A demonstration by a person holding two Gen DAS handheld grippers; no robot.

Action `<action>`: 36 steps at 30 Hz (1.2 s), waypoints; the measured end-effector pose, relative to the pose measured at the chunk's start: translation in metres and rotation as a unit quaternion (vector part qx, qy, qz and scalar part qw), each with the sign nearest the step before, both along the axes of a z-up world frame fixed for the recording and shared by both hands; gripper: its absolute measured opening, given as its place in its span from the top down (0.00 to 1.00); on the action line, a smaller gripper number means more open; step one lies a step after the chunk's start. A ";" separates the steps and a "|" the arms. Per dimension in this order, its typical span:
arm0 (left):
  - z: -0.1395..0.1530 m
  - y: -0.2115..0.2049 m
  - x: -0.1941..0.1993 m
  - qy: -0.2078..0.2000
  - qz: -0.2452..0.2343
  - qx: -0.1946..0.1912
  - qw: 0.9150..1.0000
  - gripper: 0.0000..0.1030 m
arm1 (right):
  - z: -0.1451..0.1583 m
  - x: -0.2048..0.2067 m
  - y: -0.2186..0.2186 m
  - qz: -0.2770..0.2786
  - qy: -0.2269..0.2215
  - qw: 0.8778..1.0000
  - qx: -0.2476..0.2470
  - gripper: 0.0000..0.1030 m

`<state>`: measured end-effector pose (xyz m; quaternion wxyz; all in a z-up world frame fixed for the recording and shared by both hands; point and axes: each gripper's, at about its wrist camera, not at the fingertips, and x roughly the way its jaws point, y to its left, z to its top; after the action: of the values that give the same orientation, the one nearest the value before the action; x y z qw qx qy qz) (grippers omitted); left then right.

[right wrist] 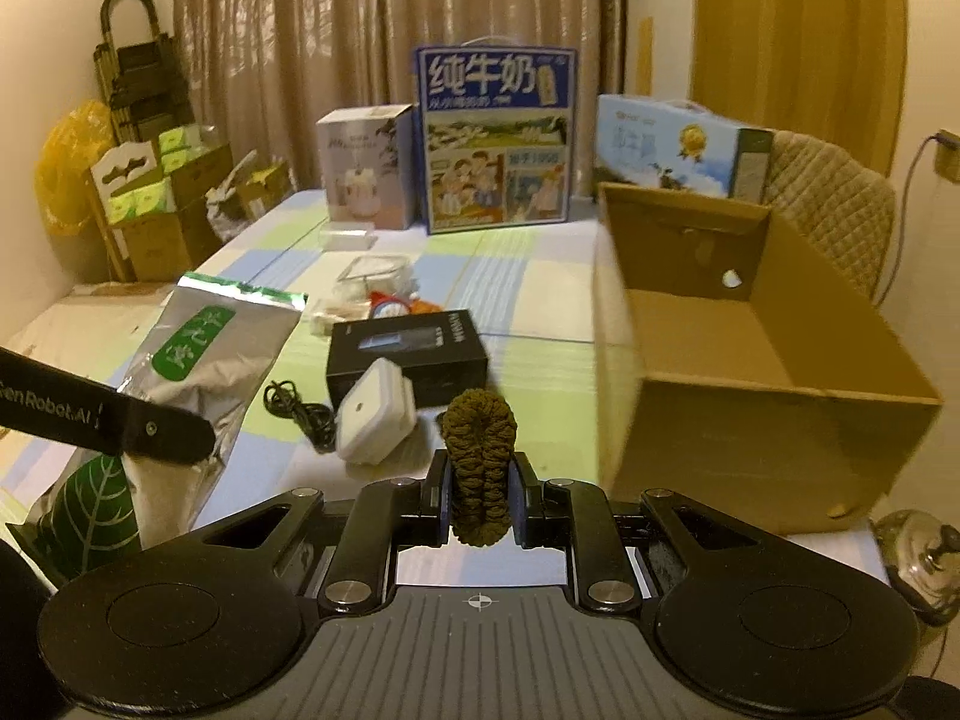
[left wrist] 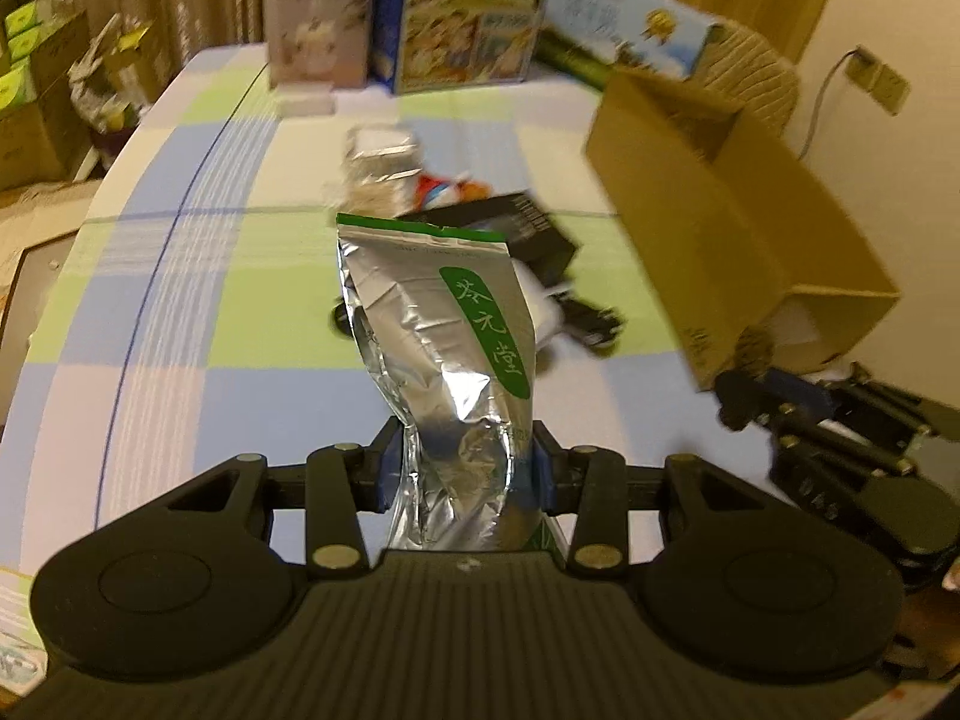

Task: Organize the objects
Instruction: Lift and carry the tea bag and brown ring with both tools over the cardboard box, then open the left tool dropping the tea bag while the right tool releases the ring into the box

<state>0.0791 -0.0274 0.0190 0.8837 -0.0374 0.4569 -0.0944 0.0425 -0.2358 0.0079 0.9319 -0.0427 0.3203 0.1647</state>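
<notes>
A silver foil pouch (left wrist: 438,348) with a green label is pinched low down between the blue pads of the left gripper (left wrist: 462,474), its crinkled body squeezed at the grip and its green-edged top standing up and away from the camera, clear of the checked cloth on the worktop (left wrist: 180,324). From the right wrist view the same pouch (right wrist: 204,360) shows at the left, tilted, with a black finger of the left gripper across its lower part. The right gripper (right wrist: 480,498) is closed tight on a dark olive knitted piece (right wrist: 480,450), which stands up between the pads and bulges above them. Just beyond it on the cloth lie a white square charger (right wrist: 375,411) with a black cable (right wrist: 300,411) coiled at its left, and behind them, touching the charger, a black carton (right wrist: 408,354). Farther back sit a small clear container (right wrist: 375,270) and something red and orange that is too blurred to tell. To the right stands an open cardboard box (right wrist: 774,354), its inside bare as far as it shows; in the left wrist view this box (left wrist: 720,228) appears tilted, with the right gripper (left wrist: 744,402) at its lower near corner. Along the far edge of the worktop stand a white product box (right wrist: 369,165), a tall blue milk carton (right wrist: 495,138) with a handle, and a light blue box (right wrist: 672,144) lying on its side. Curtains hang behind.
</notes>
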 end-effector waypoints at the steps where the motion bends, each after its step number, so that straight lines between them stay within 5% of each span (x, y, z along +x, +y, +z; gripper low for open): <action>1: 0.005 -0.005 -0.002 -0.005 -0.004 -0.003 1.000 0.65 | 0.003 -0.002 -0.005 -0.004 -0.002 1.000 0.001 0.85; 21: 0.048 -0.081 -0.010 -0.049 -0.067 -0.017 0.996 0.65 | 0.059 -0.002 -0.077 -0.062 -0.034 0.997 0.031 0.85; 36: 0.076 -0.155 0.053 -0.068 -0.113 -0.034 0.991 0.65 | 0.088 0.062 -0.150 -0.098 -0.045 0.994 0.013 0.85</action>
<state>0.1325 -0.1822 0.0953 0.8946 -0.0088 0.3937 -0.2113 0.1047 -0.3854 0.0961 0.9574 -0.0064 0.2789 0.0743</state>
